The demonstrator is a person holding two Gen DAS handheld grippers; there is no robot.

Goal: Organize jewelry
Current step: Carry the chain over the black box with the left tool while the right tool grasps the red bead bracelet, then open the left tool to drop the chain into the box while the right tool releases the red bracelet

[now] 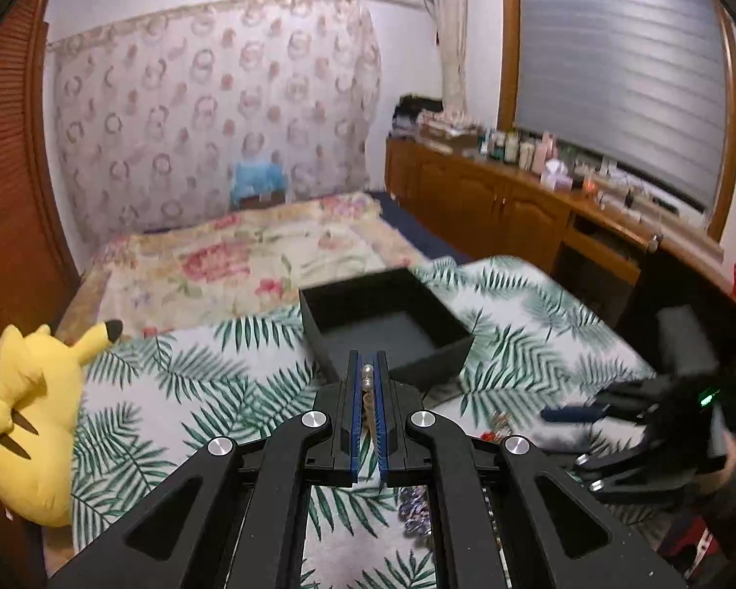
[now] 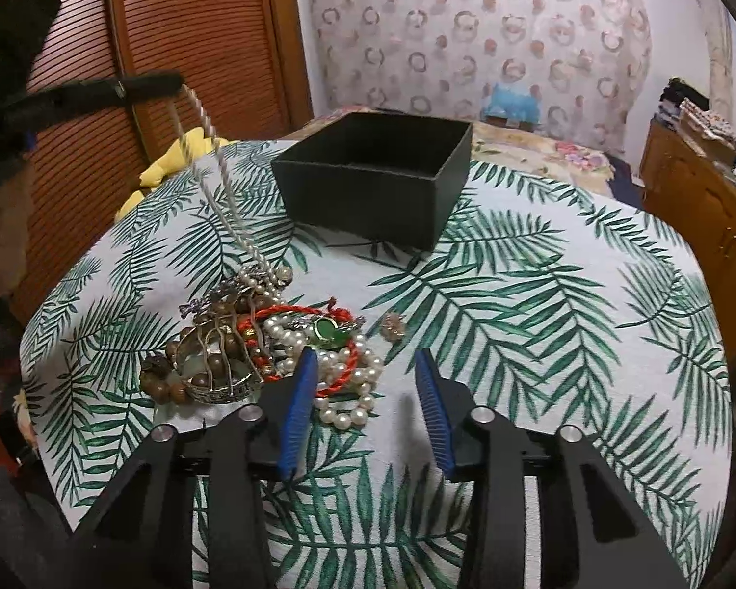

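Box: one matte black box [image 2: 373,181], square, open-topped, nothing visible inside, at 12 o'clock on the bench [image 2: 539,343] with its palm-leaf cloth.
Heap: one tangled jewelry pile [image 2: 270,348] at 9 o'clock of centre; round white pearls, brown wooden beads, twisted red cord, a silver wire bangle, a green stone.
Left tool [image 1: 367,378]: blue ribbed pads together, clamped on a pearl strand [image 2: 221,172] that runs taut from the raised tips down to the heap.
Right tool [image 2: 365,368]: angled down, pads apart, nothing pinched; left pad over the pearls.
Plush: one yellow plush toy [image 1: 34,422] at 9 o'clock.
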